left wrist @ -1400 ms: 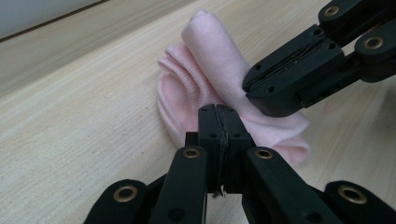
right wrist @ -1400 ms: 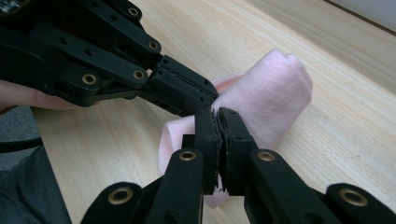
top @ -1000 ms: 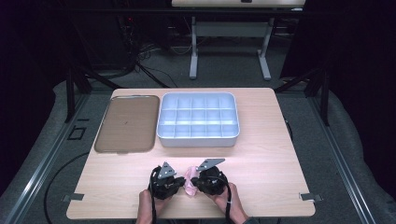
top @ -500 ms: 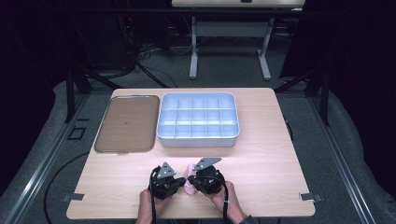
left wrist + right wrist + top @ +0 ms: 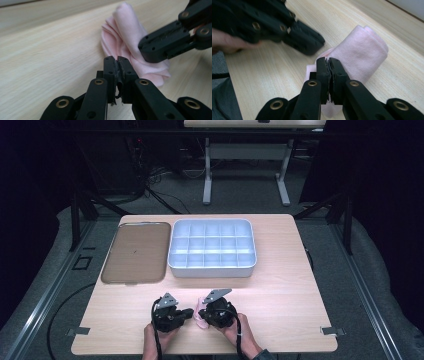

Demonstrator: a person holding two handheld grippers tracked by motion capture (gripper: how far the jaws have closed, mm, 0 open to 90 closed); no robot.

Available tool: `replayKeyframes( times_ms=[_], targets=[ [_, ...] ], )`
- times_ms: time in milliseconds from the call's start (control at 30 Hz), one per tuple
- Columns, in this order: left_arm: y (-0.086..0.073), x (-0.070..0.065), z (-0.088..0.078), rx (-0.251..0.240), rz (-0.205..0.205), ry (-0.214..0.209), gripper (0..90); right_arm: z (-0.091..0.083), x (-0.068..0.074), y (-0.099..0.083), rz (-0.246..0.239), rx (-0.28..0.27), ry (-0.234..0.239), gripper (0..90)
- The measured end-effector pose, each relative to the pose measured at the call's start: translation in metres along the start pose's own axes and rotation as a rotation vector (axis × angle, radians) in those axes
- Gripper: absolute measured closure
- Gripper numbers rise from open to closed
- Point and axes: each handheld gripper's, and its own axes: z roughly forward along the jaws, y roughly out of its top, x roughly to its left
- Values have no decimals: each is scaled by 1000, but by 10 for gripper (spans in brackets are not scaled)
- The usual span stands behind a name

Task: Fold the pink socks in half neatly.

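Both sets of fingers pinched shut at pink cloth (image 5: 201, 315) near worktop's front edge: left gripper (image 5: 186, 313), right gripper (image 5: 204, 313). Keep folds aligned; move slow, press flat.

The cloth (image 5: 200, 314) lay on the table (image 5: 280, 290) between both grippers' closed jaws, and the tray (image 5: 135, 252) and the divided box (image 5: 212, 269) stood far beyond them

No text, label, brand, number or sign can be read anywhere in these views.
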Motion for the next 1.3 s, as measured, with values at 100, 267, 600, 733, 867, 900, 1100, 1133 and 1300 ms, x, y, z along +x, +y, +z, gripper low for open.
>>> replayKeyframes(
  times_ms=[100,267,600,733,867,900,1100,1133,1300],
  targets=[
    [7,0,-8,-10,21,16,858,1,1,1,-5,9,-2,873],
    [25,-9,-11,-33,77,4,858,5,2,3,-22,24,-23,876],
    [49,-18,18,34,149,-40,848,6,6,3,-35,29,-47,878],
    [49,-12,29,79,150,-18,877,6,7,2,-34,19,-54,878],
    [46,-9,36,103,143,-12,899,5,8,1,-35,15,-60,874],
    [46,-8,36,101,140,-13,899,5,9,1,-40,13,-65,871],
    [45,-8,37,107,151,-1,900,-4,10,-2,-23,-23,-39,853],
    [45,-8,37,106,148,1,900,-7,11,-2,-26,-21,-37,854],
    [44,-8,37,102,143,4,900,-5,14,-5,-29,19,-24,878]
  ],
)
